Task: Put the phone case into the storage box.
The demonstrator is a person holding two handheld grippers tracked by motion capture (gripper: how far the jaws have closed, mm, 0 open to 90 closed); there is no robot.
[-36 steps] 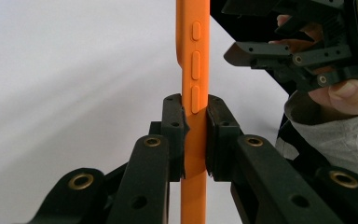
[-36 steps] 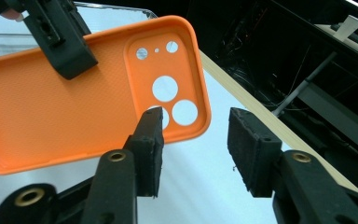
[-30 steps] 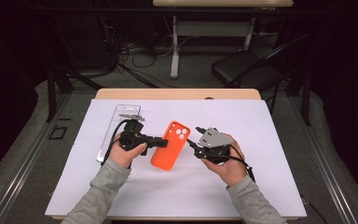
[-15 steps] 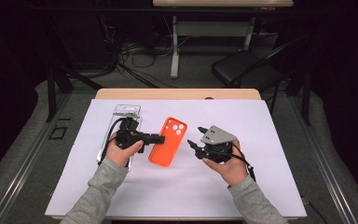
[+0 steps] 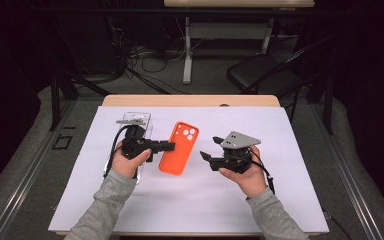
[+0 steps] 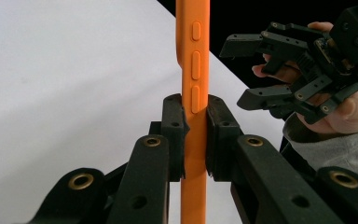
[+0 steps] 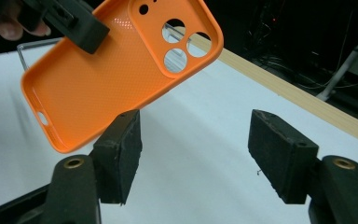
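Bright tabletop, dark surroundings, slight softness

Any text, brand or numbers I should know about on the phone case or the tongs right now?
None readable. The orange phone case shows bare dotted lining and camera holes, and its edge has plain buttons with no marks. The left tongs gripping it and the right tongs carry no lettering.

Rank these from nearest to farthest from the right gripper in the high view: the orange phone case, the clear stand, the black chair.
1. Orange phone case: just left of the right gripper, clamped in the left gripper.
2. Clear stand: farther left on the white mat, behind the left hand.
3. Black chair: on the floor beyond the table's far edge.
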